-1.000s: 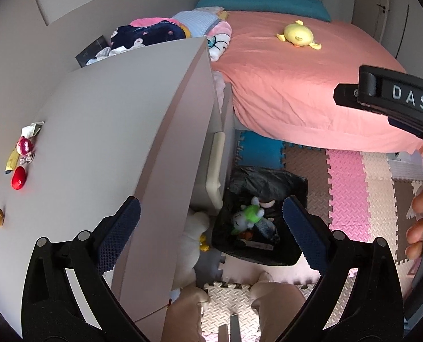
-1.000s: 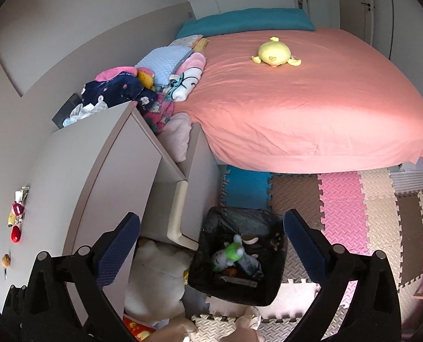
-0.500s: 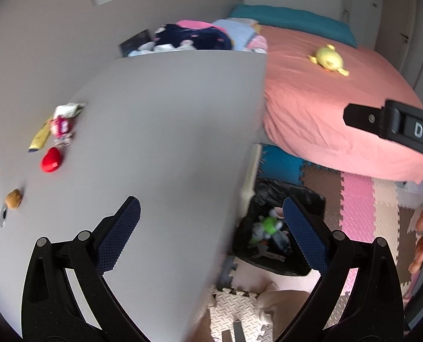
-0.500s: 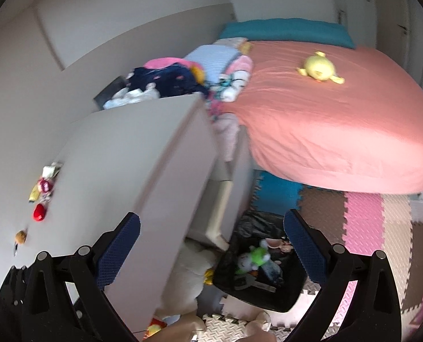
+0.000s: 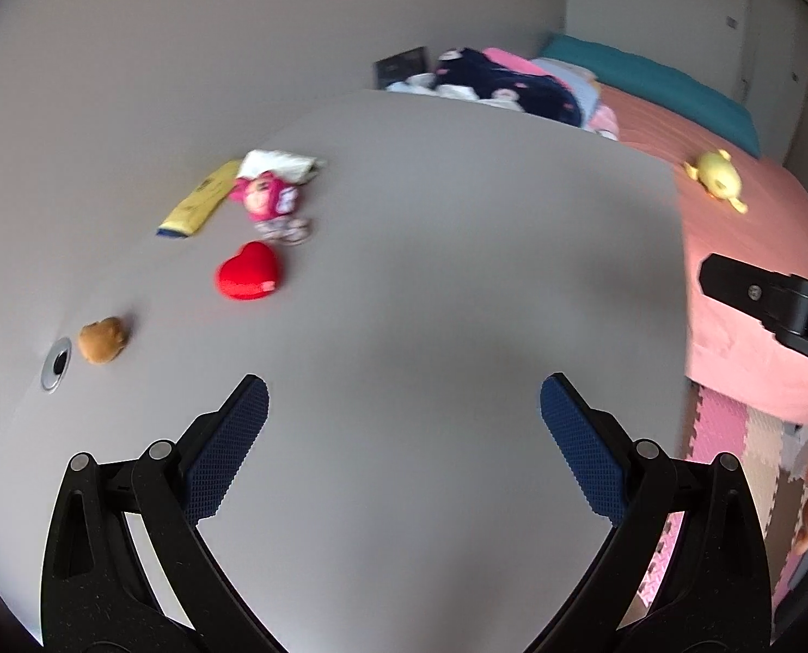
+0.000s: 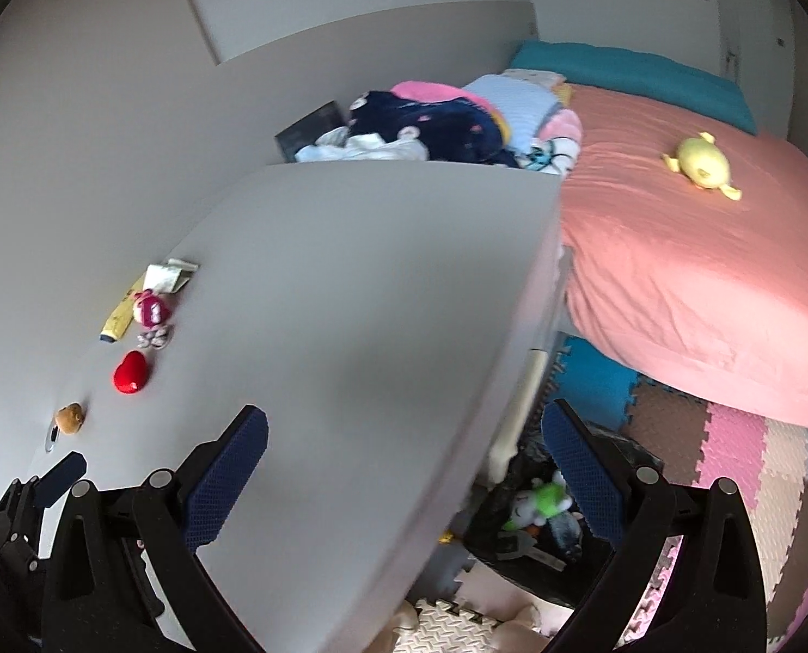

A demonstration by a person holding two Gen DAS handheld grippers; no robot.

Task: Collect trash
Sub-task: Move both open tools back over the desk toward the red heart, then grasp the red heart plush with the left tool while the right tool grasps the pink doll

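Trash cluster [image 5: 251,201] on bench [image 5: 458,299], bin [image 6: 534,533] beside it; left gripper [image 5: 404,424] and right gripper [image 6: 404,446] empty, fingers spread. Approach step; next, reach and pinch one item.

Very little is reading clearly. At the right edge of the left wrist view, the black body of the right gripper [image 5: 774,305] is showing a single white letter "D", the rest running out of frame. On the grey tabletop [image 5: 431,299], the flat yellow packet [image 5: 197,198] is carrying dark print that is blurring past reading. The right wrist view is offering no legible text.
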